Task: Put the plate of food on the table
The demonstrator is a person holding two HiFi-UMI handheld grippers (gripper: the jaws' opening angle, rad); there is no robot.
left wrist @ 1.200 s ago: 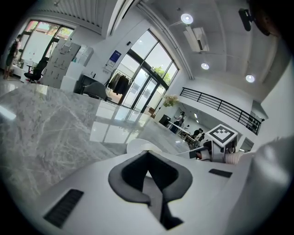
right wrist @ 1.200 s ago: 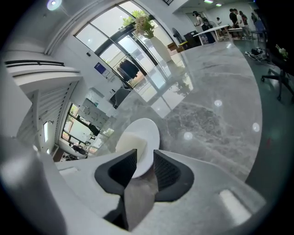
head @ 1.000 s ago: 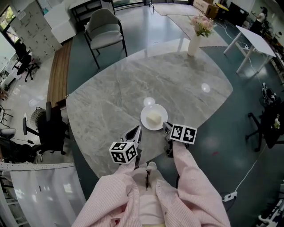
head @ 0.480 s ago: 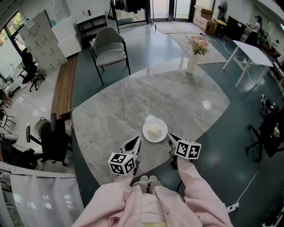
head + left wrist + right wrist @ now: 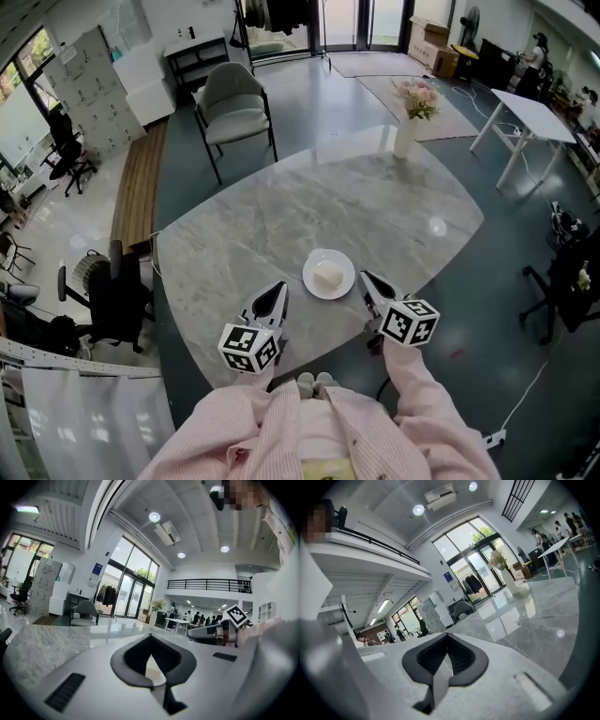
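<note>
A broad grey marble desk fills the middle of the head view. Beyond its far edge, at about 11 o'clock, stands a grey chair on the floor. On the desk's far rim, at 1 o'clock, stands a white vase of pink flowers.

Near the desk's 6 o'clock edge come the two grippers, held by arms in pink striped sleeves. The left gripper is clenched on nothing, at 8 o'clock from the plate and apart from it. The right gripper is likewise clenched and empty, just beside the plate at 4 o'clock.

The white plate rests flat on the desk between them, bearing a pale lump of food at its centre.
</note>
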